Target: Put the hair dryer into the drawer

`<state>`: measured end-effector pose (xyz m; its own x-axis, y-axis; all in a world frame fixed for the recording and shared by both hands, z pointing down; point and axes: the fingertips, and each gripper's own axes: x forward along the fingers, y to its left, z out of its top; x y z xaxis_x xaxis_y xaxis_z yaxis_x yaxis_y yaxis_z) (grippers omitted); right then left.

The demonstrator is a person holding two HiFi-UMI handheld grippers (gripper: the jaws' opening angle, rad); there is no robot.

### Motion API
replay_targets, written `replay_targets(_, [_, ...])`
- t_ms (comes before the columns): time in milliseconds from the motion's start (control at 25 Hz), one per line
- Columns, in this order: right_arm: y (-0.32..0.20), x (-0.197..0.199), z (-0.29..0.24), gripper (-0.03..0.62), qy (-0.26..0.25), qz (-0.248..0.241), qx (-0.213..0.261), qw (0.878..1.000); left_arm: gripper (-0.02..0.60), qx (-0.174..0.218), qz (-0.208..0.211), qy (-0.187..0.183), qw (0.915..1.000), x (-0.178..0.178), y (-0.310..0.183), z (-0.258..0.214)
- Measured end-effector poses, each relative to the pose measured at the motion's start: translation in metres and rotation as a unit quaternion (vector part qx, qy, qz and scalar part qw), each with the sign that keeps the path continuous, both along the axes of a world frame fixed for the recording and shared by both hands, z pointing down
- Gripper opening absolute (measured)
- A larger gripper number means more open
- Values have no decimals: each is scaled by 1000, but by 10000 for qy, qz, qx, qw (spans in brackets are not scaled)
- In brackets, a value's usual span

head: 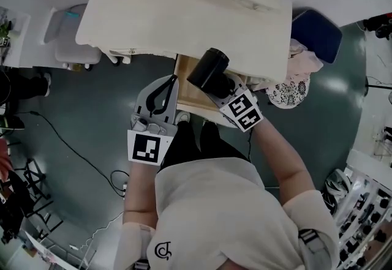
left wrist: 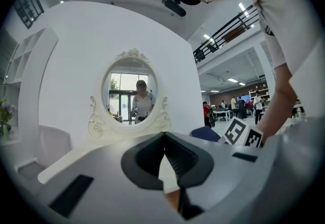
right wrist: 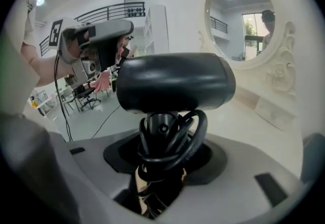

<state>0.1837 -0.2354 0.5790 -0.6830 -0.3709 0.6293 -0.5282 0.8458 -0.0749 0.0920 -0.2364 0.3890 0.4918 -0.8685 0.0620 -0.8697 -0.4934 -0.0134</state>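
Observation:
The black hair dryer [head: 208, 70] hangs over the open drawer [head: 188, 97] under the cream dressing table [head: 184, 11]. My right gripper [head: 222, 84] is shut on its handle, which has the cord wound round it. In the right gripper view the hair dryer [right wrist: 175, 83] stands barrel-across above the right gripper [right wrist: 163, 159]. My left gripper [head: 173, 82] is by the drawer's left side, its jaw tips together with nothing between them. From the left gripper view, the left gripper [left wrist: 165, 139] points level towards the oval mirror [left wrist: 129, 91].
A white chair [head: 70, 18] stands left of the table. A dark blue seat [head: 315, 33] and a patterned cloth [head: 291, 91] are on the right. A cable [head: 73, 146] runs across the green floor. The person's legs are right before the drawer.

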Motion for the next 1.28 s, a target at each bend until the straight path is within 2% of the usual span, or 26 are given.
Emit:
replay_targets(80, [6, -7, 21, 215, 140, -389, -192, 9990, 12, -45, -115, 37, 9999, 0, 1, 10])
replay_targets(240, [24, -18, 63, 216, 433, -1203, -575, 9901, 12, -277, -340, -190, 9989, -7, 9, 30])
replay_targets(480, [35, -23, 132, 218, 1270, -1696, -1056, 9716, 12, -542, -432, -122, 9975, -14, 12, 55])
replay_targets(720, [41, -20, 180, 222, 1768, -1847, -1421, 9563, 12, -704, -393, -127, 9967, -15, 14, 76])
replay_targets(920, [42, -18, 203, 227, 1993, -1886, -1370, 9518, 12, -907, -478, -213, 9945, -22, 20, 93])
replay_targets(1280, [51, -17, 238, 252, 2183, -1769, -1738, 9438, 12, -1142, -500, -95, 9922, -38, 22, 115])
